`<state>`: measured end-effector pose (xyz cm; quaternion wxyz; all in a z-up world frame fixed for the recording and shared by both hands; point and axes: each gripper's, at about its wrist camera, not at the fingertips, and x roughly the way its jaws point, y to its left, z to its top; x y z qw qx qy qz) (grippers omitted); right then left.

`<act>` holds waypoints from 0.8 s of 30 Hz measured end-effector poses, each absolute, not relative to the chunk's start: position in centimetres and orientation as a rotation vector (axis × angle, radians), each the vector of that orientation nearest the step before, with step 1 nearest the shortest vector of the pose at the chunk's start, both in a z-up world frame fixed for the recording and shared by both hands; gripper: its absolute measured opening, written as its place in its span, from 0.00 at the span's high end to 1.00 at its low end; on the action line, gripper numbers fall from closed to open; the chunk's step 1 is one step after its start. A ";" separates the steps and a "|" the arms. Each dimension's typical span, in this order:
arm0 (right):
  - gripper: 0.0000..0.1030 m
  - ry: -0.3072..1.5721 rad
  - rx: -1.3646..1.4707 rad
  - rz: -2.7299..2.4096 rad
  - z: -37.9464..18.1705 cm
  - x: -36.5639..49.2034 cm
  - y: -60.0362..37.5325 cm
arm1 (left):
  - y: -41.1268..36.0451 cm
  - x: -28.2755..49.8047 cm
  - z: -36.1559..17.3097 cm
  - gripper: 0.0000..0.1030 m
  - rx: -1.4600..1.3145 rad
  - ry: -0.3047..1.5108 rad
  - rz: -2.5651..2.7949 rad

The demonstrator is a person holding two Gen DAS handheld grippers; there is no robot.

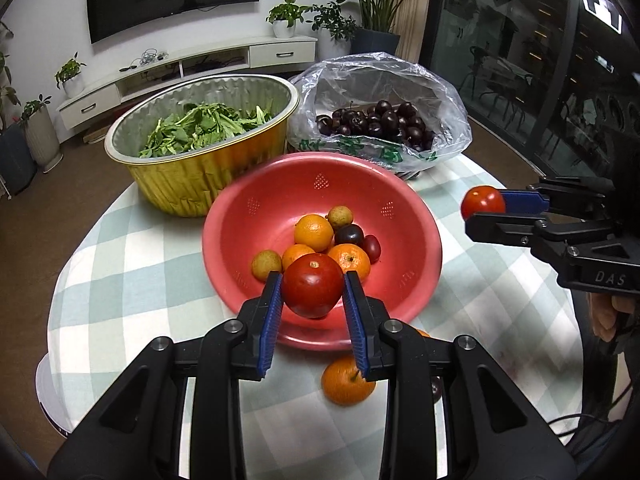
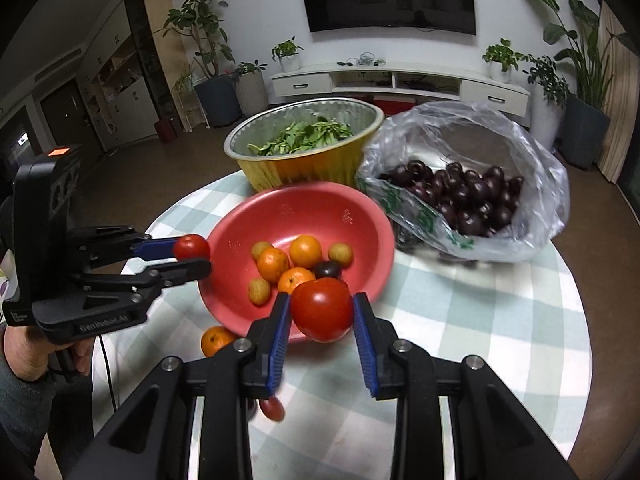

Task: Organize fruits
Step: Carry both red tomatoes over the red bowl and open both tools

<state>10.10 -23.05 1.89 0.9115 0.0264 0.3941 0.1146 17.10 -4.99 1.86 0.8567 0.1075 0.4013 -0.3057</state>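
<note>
Between the left gripper's [image 1: 312, 290] blue pads: one red tomato [image 1: 312, 285], clamped and held above the near rim of the red colander [image 1: 320, 184]. Right gripper [image 2: 322, 312]: closed on a second tomato [image 2: 322, 309], likewise over the colander (oranges, longans and a plum inside). Below both grippers, on the checked bench [image 2: 460, 320]: one loose orange [image 1: 347, 381].

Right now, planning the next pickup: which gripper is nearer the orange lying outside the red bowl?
Left. The left gripper hangs almost over the orange; the right gripper is farther, across the bowl's near rim.
</note>
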 end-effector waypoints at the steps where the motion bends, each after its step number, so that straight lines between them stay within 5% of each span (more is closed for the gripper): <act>1: 0.67 0.813 0.053 0.238 1.9 10.4 -22.9 | -5.0 17.2 1.7 0.72 0.224 0.845 -0.642; 24: 0.67 0.894 -0.064 0.176 -2.1 16.9 -19.8 | -7.1 20.8 -2.9 0.72 0.250 0.883 -0.618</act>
